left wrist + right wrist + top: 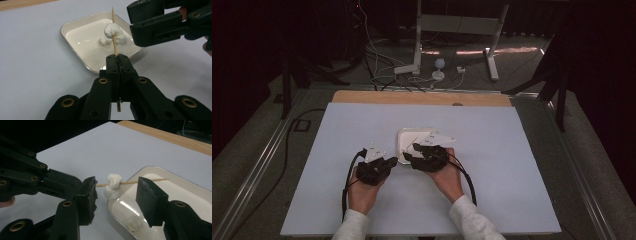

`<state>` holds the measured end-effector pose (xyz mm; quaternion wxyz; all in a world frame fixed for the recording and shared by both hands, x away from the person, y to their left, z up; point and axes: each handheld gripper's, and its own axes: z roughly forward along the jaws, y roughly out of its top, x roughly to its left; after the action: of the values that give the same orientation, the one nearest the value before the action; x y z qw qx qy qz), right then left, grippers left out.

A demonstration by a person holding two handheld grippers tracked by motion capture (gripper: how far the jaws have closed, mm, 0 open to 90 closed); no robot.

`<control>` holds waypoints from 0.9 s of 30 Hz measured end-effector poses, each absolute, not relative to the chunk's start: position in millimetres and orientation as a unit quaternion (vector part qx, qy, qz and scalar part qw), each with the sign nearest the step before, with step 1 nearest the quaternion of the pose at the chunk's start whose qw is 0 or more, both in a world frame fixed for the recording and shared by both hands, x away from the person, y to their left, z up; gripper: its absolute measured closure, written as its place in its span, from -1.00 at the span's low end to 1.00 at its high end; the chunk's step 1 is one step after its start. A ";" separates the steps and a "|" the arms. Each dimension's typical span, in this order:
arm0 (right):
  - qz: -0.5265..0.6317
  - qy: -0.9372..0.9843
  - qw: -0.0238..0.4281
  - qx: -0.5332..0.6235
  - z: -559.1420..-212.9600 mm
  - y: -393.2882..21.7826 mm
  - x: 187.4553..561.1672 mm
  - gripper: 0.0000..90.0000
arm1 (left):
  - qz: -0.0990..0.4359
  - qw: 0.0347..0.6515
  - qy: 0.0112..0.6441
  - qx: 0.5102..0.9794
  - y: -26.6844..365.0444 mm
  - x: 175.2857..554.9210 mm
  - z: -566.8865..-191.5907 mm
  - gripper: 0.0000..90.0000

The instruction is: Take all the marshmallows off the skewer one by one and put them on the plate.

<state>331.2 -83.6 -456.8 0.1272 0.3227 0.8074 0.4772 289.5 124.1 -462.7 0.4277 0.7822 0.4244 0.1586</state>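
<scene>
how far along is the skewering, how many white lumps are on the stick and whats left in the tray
Done: one soft white lump is threaded on the thin wooden skewer. In hand: the left gripper is shut on the skewer's lower end, holding it over the shallow white square tray; the right gripper is open, its jaws either side of the threaded lump without touching it. Left: a smaller white lump lies in the tray.

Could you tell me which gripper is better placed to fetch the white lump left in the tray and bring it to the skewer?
The right gripper, probably. It stands open with nothing between its fingers, right over the tray where the loose lump lies. The left gripper is shut on the skewer, which already carries one threaded lump.
</scene>
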 end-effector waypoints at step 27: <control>0.466 0.811 0.146 0.321 -463.0 -76.6 327.7 0.14 | 0.156 0.440 0.423 0.777 123.9 287.5 -457.7 1.00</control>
<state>327.7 -76.6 -463.0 0.1460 0.3210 0.8115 0.4660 287.5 123.9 -457.7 0.4398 0.7770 0.4226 0.1558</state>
